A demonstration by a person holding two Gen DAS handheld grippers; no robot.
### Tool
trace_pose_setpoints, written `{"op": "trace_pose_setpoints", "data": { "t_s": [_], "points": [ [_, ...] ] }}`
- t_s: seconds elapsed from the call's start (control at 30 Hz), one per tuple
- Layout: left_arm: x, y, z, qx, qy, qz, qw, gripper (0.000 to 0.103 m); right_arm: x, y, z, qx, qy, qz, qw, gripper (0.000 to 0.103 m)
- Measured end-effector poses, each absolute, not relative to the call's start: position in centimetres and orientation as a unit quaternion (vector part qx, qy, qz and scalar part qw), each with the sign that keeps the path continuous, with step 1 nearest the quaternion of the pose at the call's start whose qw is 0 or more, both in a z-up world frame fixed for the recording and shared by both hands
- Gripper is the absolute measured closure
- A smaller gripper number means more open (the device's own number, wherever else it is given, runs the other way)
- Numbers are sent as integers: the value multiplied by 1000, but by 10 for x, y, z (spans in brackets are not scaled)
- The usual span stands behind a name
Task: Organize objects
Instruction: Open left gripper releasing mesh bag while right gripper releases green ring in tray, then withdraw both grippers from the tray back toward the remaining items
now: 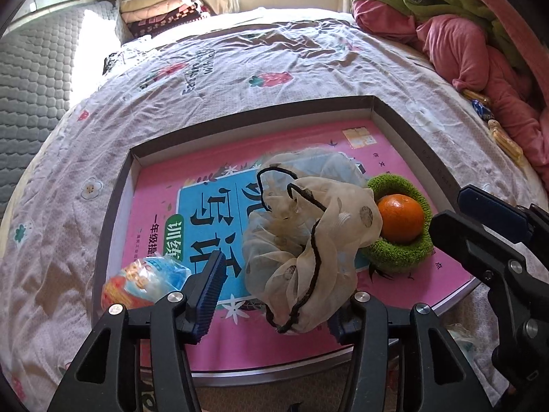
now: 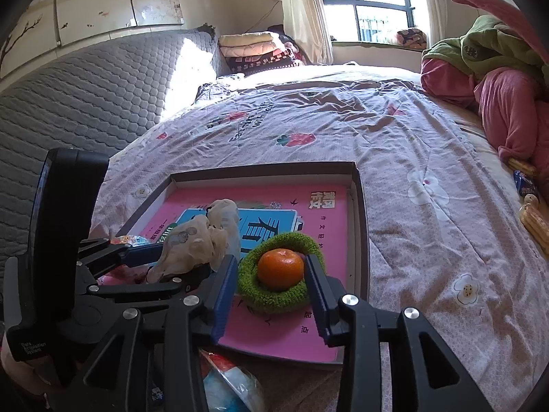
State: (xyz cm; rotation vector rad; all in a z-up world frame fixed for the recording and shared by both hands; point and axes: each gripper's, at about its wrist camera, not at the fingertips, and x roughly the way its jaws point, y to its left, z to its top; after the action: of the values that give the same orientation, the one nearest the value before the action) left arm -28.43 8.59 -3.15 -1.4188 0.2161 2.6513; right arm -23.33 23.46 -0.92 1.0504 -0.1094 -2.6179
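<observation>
Scrunchie (image 1: 308, 240) and tangerine (image 2: 280, 269) are already parked on the pink book (image 1: 158, 206) in the tray (image 1: 113, 206). Left tongs (image 1: 274, 295) and right tongs (image 2: 271, 295) are parted, nothing gripped. Both should probably be backed straight out so nothing gets dragged.

Pink book (image 1: 164, 206) title largely covered by sheer cream pouch (image 1: 308, 240) and green knitted ring (image 1: 398, 250). Right pad of left hand-held gripper (image 1: 274, 305) hidden behind the pouch; grip not determinable. Snack packet (image 1: 144, 281) at tray's (image 1: 113, 226) near-left corner partly masked by a finger, print too blurred to read. Right wrist view: blue-and-red packet (image 2: 226, 384) cut off by bottom edge. Small items (image 2: 532, 219) at bed's right edge too small to identify.
</observation>
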Motion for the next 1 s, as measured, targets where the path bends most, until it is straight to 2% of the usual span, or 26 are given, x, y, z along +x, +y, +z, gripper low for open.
{"op": "trace_pose_setpoints", "data": {
  "t_s": [0.37, 1.0],
  "points": [
    [-277, 86, -18, -460, 70, 883, 61, 43, -229, 238, 0, 356, -37, -920, 158, 62],
    [-260, 67, 6, -441, 52, 894, 54, 40, -219, 231, 11, 335, -15, -928, 161, 51]
  ]
}}
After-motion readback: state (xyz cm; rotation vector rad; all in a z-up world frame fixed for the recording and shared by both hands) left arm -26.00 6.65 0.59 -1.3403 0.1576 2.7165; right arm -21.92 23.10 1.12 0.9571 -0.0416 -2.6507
